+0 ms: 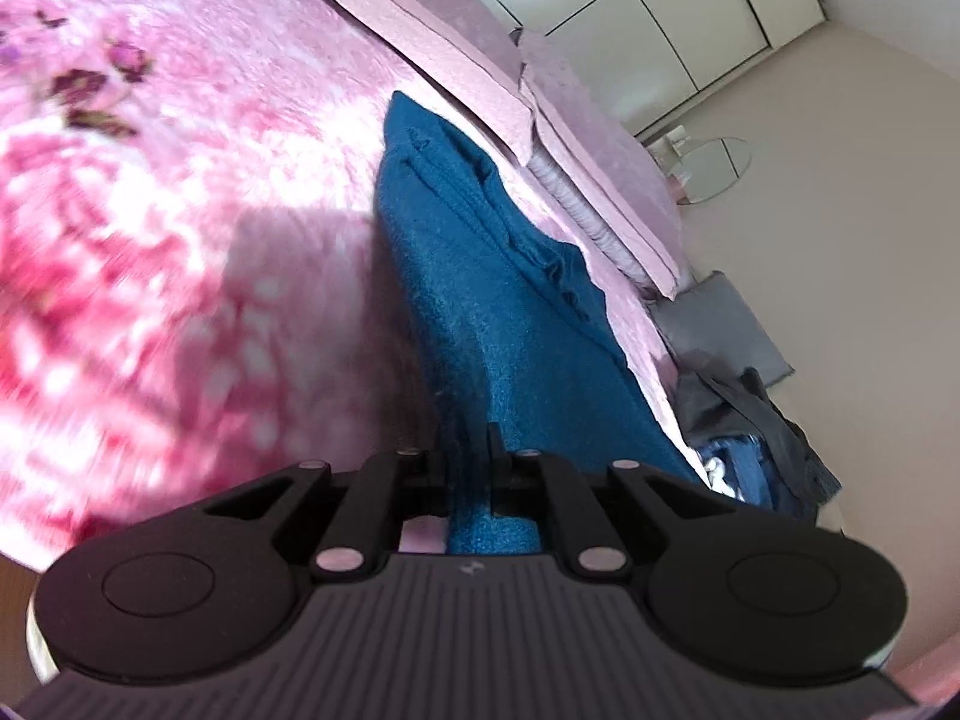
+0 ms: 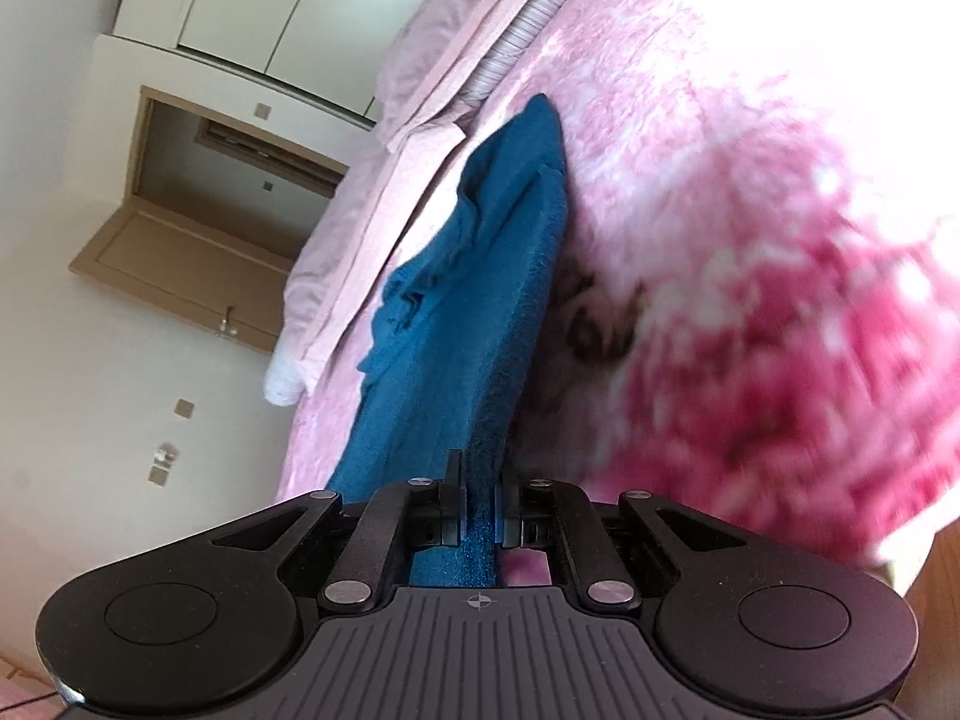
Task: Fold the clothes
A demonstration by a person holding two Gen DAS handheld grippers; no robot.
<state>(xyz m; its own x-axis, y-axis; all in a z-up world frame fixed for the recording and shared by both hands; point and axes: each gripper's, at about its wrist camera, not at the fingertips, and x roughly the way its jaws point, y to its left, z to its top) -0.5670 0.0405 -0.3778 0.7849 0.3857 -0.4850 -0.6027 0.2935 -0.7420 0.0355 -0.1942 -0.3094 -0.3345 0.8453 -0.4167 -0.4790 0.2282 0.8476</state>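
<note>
While a pink floral blanket point(image 1: 180, 210) covers the bed beneath it, a teal knit garment point(image 1: 480, 276) stretches lengthwise between two handheld grippers, each clenched on one end of the cloth. Seen from the left wrist, the left gripper point(image 1: 468, 450) pinches the garment's near edge, and the fabric runs away from it in long folds toward pale pink pillows point(image 1: 600, 138) at the head of the bed. From the right wrist, the right gripper point(image 2: 480, 504) grips a narrow band of the same garment between blue-padded fingers point(image 2: 461, 504), the rest of the cloth bunching and creasing on the side nearer the pillows. Beyond the garment from the left gripper, a grey cushion point(image 1: 720, 324) and a heap of dark clothes point(image 1: 756, 432) sit by the bed's edge, near a round mirror point(image 1: 717, 171). White wardrobe doors point(image 2: 240, 6) and an open wooden door point(image 2: 180, 258) stand beyond the pillows in the right wrist view.
</note>
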